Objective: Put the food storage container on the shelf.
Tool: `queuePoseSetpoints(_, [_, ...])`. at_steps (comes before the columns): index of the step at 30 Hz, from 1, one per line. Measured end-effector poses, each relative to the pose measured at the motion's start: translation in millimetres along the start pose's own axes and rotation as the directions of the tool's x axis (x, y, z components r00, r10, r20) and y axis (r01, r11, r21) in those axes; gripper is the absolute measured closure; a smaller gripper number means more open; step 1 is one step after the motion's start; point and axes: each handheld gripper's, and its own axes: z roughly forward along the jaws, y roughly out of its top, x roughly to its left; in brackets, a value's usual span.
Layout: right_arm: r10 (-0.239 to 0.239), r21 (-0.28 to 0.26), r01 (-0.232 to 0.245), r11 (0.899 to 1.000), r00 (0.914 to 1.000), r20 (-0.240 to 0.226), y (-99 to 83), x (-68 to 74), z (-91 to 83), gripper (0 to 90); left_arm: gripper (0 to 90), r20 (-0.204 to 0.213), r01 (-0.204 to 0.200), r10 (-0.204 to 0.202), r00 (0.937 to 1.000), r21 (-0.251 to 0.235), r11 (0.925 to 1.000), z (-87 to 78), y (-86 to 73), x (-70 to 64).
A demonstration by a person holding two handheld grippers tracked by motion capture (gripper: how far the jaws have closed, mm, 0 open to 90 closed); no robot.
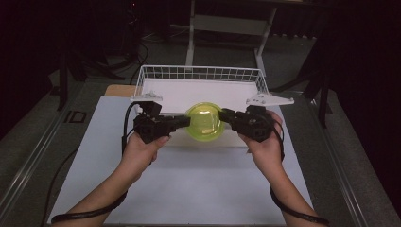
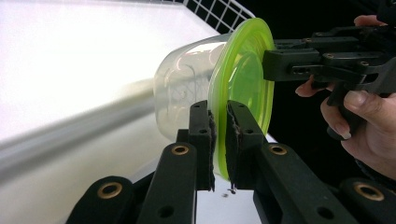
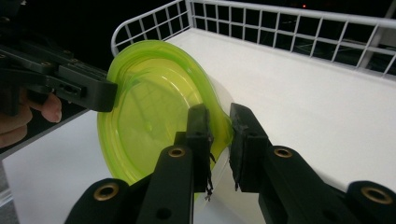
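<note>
Where the high view looks straight down on the green lid (image 1: pixel 204 122) and hides what is under it, the left gripper view shows the clear container (image 2: pixel 184 93) that the lid sits on, turned on its side with its base towards the white tray floor. The high view alone gives the whole layout: the container is held in the air between the two hands, just in front of the white wire basket (image 1: pixel 198 73) that stands at the far end of the desk (image 1: pixel 189 189).

The left hand-held gripper (image 1: pixel 185 121) comes in from the left. In its own view its jaws stand nearly together, a thin gap between them, pinching the rim of the lid (image 2: pixel 243 88) at its lower edge.

The right hand-held gripper (image 1: pixel 226 115) comes in from the opposite side. In its own view the jaws are a little wider apart, and the lid's edge (image 3: pixel 154 107) passes between them; the left pad touches the rim, while I cannot tell whether the other pad presses on it. This view also shows the basket's wire wall (image 3: pixel 289 23) behind the lid and the left hand-held gripper (image 3: pixel 100 95) clamped on the lid's far edge.
</note>
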Motion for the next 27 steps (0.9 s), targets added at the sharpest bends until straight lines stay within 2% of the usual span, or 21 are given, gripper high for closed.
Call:
queuePoseSetpoints(7, [0.003, 0.018, -0.003, 1.0, 0.9997, 0.025, 17.7, -11.3, 7.3, 78.7, 82.2, -0.03, -0.002, 0.002, 0.9995, -0.004, 1.0, 7.1, 17.6, 5.4])
queuePoseSetpoints(10, [0.025, 0.041, -0.026, 0.999, 0.9993, 0.026, 25.8, -20.8, 14.9, 78.5, 81.9, -0.034, 0.013, -0.013, 0.9993, 0.009, 0.9999, 12.7, 25.4, 11.6])
queuePoseSetpoints(15, [0.046, 0.073, -0.048, 0.996, 0.9986, 0.026, 31.3, -29.7, 21.9, 78.8, 81.1, -0.039, 0.033, -0.032, 0.9987, 0.006, 0.9995, 19.5, 29.6, 19.6])
queuePoseSetpoints(17, [0.067, 0.08, -0.068, 0.994, 0.9977, 0.012, 33.0, -32.8, 23.2, 79.1, 81.0, -0.033, 0.046, -0.046, 0.9984, -0.001, 0.9989, 20.4, 31.3, 22.3])
queuePoseSetpoints(20, [0.094, 0.101, -0.093, 0.991, 0.9956, -0.004, 36.9, -38.0, 25.1, 79.0, 80.0, -0.035, 0.039, -0.039, 0.9986, 0.0, 0.9993, 21.9, 34.1, 22.9])
queuePoseSetpoints(25, [0.083, 0.107, -0.084, 0.991, 0.9965, 0.008, 45.5, -39.4, 28.4, 78.8, 79.4, -0.054, 0.047, -0.047, 0.9974, -0.012, 0.9988, 24.1, 39.4, 27.4])
queuePoseSetpoints(27, [0.115, 0.124, -0.115, 0.986, 0.9933, 0.004, 48.8, -42.1, 31.8, 78.7, 79.5, -0.05, 0.061, -0.061, 0.9969, -0.008, 0.9981, 24.9, 42.0, 30.6])
